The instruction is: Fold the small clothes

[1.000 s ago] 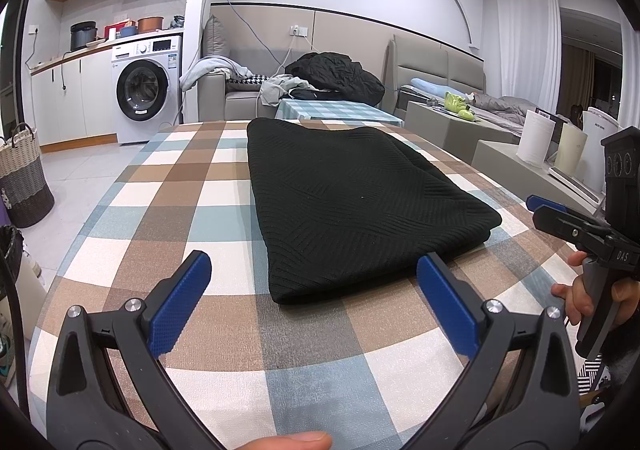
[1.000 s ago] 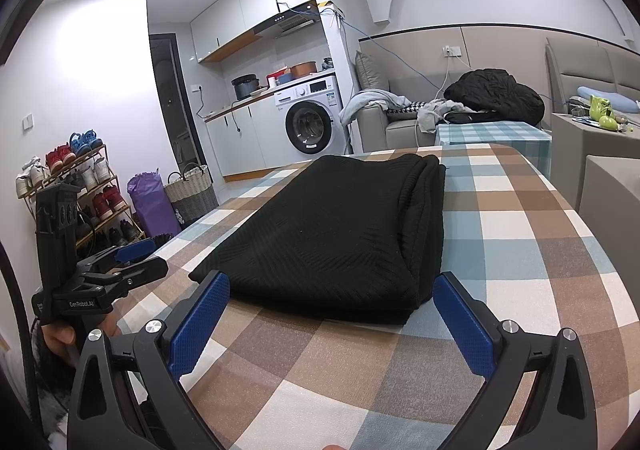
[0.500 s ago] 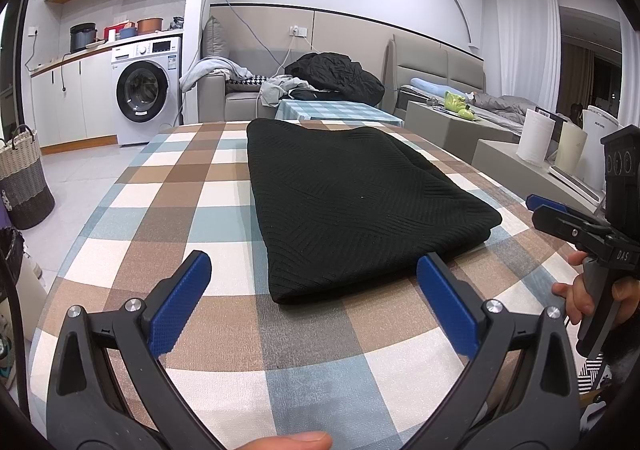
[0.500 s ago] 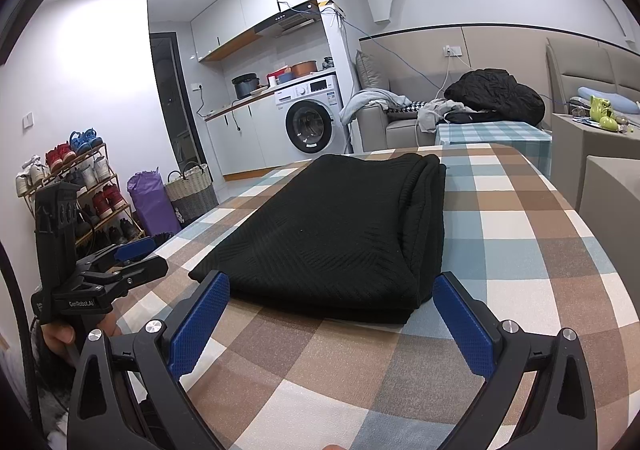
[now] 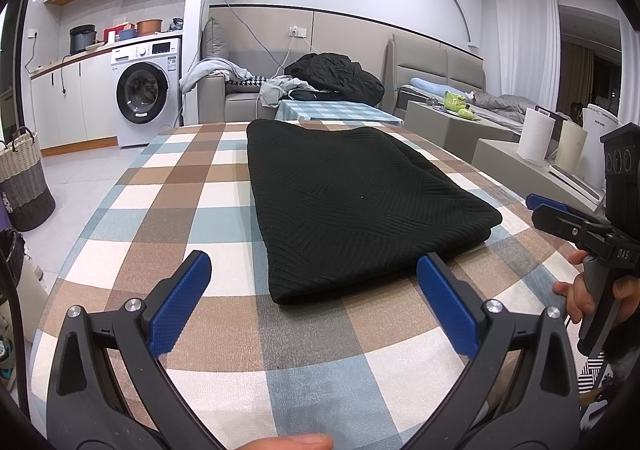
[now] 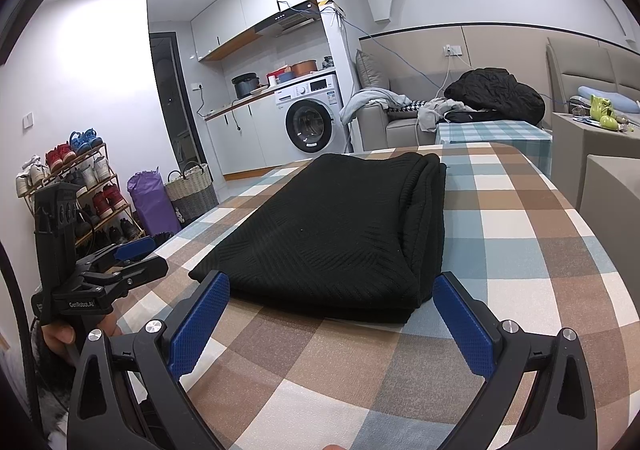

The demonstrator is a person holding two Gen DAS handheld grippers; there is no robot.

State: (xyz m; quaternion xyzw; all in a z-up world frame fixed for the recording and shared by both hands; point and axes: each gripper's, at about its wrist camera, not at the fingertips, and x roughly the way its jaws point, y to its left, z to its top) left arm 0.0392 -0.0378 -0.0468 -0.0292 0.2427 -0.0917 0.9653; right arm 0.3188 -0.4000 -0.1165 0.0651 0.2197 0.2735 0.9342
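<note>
my left claw [image 5: 314,286] hangs spread wide over the checked tablecloth [image 5: 224,334], gripping nothing. my right claw [image 6: 331,302] is spread too, bare. at 12 o'clock, just past the fingertips, the folded black sweater [image 5: 348,202] lies flat. farther, at 10 o'clock, the washing machine [image 5: 146,90].

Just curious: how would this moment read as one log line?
black garment: folded on table | left gripper: open, empty | right gripper: open, empty
</note>
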